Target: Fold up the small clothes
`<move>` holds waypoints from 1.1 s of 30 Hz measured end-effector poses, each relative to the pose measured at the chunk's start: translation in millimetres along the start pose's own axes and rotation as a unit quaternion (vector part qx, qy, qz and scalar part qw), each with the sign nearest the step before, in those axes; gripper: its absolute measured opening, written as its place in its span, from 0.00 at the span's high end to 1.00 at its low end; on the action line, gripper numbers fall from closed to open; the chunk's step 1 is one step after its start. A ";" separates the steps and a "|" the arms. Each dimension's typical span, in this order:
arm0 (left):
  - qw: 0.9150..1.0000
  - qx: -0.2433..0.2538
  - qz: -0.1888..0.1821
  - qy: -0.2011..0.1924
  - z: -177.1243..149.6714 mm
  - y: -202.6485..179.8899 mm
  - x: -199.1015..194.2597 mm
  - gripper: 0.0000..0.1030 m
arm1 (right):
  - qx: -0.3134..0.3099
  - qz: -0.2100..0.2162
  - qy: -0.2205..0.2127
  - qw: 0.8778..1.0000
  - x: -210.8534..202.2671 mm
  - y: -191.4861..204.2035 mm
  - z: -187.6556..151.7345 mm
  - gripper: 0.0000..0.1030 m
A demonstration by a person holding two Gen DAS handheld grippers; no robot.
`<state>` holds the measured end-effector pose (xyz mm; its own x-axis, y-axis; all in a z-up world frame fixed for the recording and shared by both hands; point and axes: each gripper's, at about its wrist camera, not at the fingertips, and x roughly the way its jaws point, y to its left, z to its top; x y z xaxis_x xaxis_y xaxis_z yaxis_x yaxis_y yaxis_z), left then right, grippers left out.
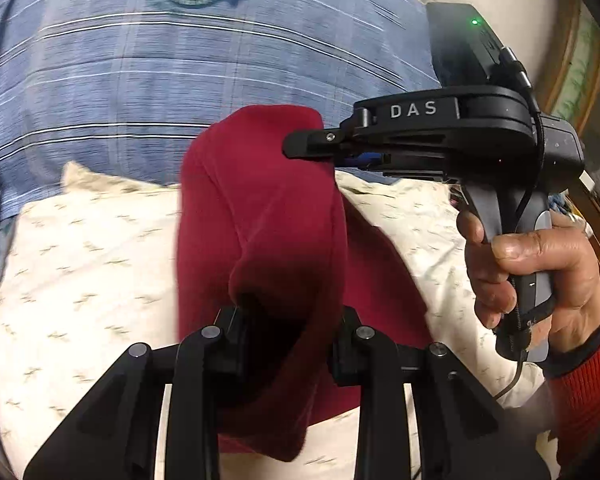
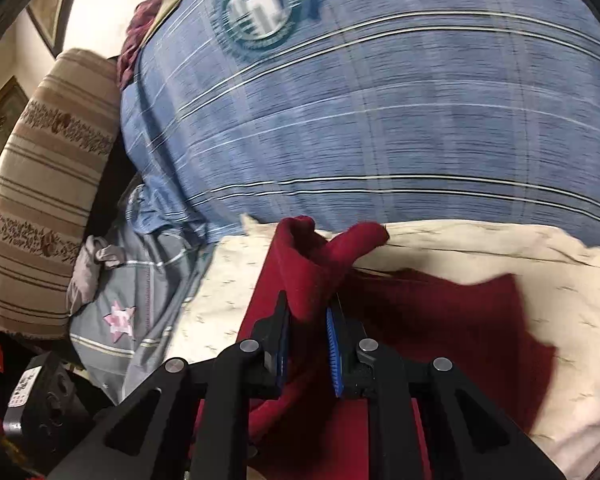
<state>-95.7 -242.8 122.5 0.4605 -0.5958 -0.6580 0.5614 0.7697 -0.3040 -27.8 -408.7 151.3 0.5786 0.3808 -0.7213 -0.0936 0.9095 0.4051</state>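
Observation:
A dark red garment (image 1: 260, 208) hangs lifted off the cream bedsheet (image 1: 80, 260), bunched between both grippers. In the left wrist view my left gripper (image 1: 290, 320) is shut on a thick fold of its near edge. My right gripper (image 1: 296, 148), held by a hand (image 1: 540, 264) in a red sleeve, pinches the garment's top corner from the right. In the right wrist view my right gripper (image 2: 307, 304) is shut on a raised ridge of the red garment (image 2: 440, 320), its blue pads (image 2: 334, 352) pressing the cloth. The rest of the garment trails over the sheet to the right.
A blue striped blanket (image 1: 140, 80) with a round emblem covers the far half of the bed. A striped bolster pillow (image 2: 40, 200) and a grey garment with a pink star (image 2: 120, 320) lie at the left. A black device (image 2: 36, 396) sits at the lower left.

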 end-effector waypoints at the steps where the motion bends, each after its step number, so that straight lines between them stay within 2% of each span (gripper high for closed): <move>1: 1.000 0.003 -0.004 0.002 0.4 -6.7 0.5 0.75 | 0.004 -0.005 -0.001 1.000 -4.0 -7.1 -1.4 0.85; 7: 0.999 0.034 -0.016 0.027 -4.5 -55.9 35.5 0.76 | 0.046 -0.027 -0.014 0.998 -28.5 -63.9 -16.7 0.86; 9: 0.999 0.034 -0.017 0.037 -7.9 -61.5 48.5 0.76 | 0.062 -0.044 -0.011 0.997 -24.0 -84.6 -23.3 0.90; 12: 0.998 0.027 -0.017 0.057 -14.9 -65.9 71.9 0.76 | 0.089 -0.056 0.005 0.994 -6.9 -106.6 -35.1 0.90; 13: 0.998 0.025 -0.020 0.056 -17.7 -66.1 76.0 0.72 | 0.095 -0.060 0.008 0.994 -3.1 -111.1 -39.3 0.90; 14: 0.998 0.022 -0.034 0.050 -19.4 -65.9 75.9 0.59 | 0.104 -0.056 0.010 0.993 -2.0 -113.6 -42.2 0.86; 16: 0.995 0.018 -0.081 0.052 -21.4 -67.9 68.0 0.39 | 0.132 -0.041 0.003 0.990 -10.0 -116.5 -46.5 0.82; 17: 0.994 0.022 -0.090 0.053 -20.1 -70.2 61.8 0.37 | 0.142 -0.033 -0.004 0.989 -17.6 -115.2 -48.3 0.72; 18: 0.994 0.031 -0.092 0.054 -20.1 -70.8 53.4 0.37 | 0.148 -0.021 -0.013 0.989 -27.2 -112.2 -50.6 0.55; 20: 0.994 0.057 -0.084 0.052 -22.0 -68.4 30.0 0.37 | 0.142 -0.002 -0.031 0.989 -45.3 -99.2 -57.7 0.34; 21: 0.994 0.064 -0.079 0.049 -24.2 -64.2 18.3 0.37 | 0.133 0.008 -0.033 0.990 -51.8 -91.1 -62.5 0.29; 24: 0.995 0.069 -0.060 0.038 -29.0 -46.8 -5.8 0.37 | 0.123 0.021 -0.023 0.992 -53.1 -74.6 -78.4 0.22; 27: 0.997 0.074 -0.014 0.025 -33.6 -28.4 -13.8 0.37 | 0.137 0.032 0.005 0.990 -35.0 -73.9 -87.9 0.22; 31: 0.998 0.044 -0.007 0.036 -42.5 -9.5 -13.0 0.37 | 0.160 0.010 0.030 0.987 -7.9 -81.2 -95.3 0.22; 33: 0.998 0.041 0.003 0.040 -44.3 -4.9 -5.9 0.37 | 0.173 0.015 0.032 0.984 0.7 -86.2 -99.4 0.22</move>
<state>-131.7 -232.9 97.4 0.4100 -0.5681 -0.7136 0.6149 0.7500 -0.2437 -99.9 -470.3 60.1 0.5268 0.4262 -0.7354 0.1774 0.7911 0.5855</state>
